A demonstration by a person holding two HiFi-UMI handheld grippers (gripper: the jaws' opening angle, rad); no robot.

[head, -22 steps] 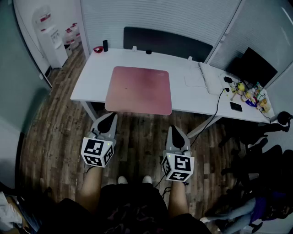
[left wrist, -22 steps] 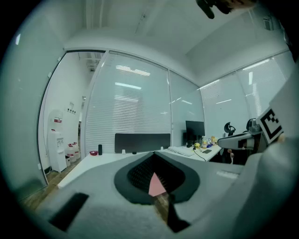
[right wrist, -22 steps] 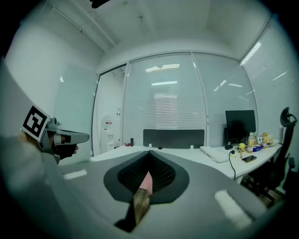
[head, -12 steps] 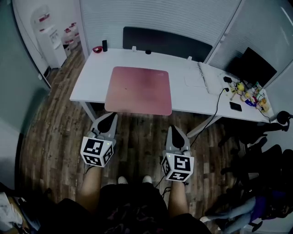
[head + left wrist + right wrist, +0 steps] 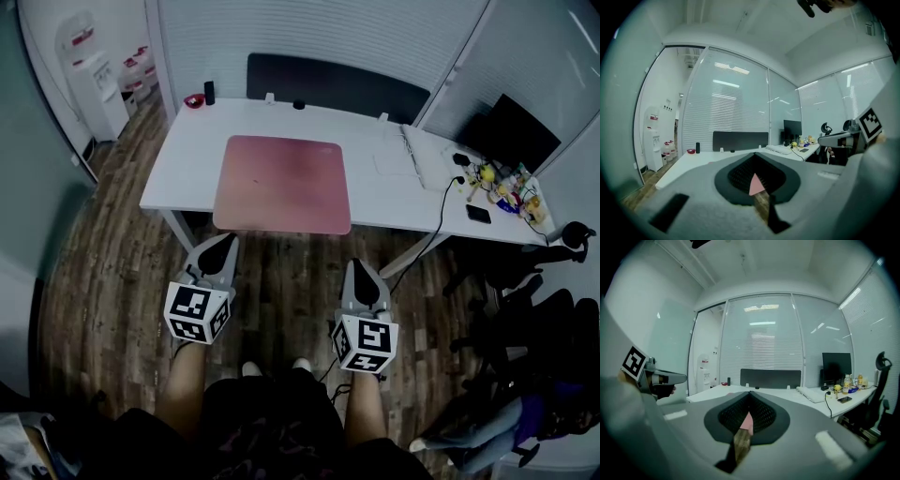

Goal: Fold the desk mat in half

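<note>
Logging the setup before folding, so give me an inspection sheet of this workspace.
Surface: white desk, mostly bare.
Job's things: pink desk mat, flat and unfolded, at the near edge.
Clutter: red bowl far left; keyboard, phone, small items at right end.
Grippers: left gripper and right gripper both shut, empty, short of the desk.
Cables: black cable hanging off the right side.
Surroundings: water dispenser left, monitor and chairs right.

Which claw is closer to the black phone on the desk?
Right. The right claw is in front of the desk, down-left of the phone; the left claw sits farther left, before the left corner of the mat.
</note>
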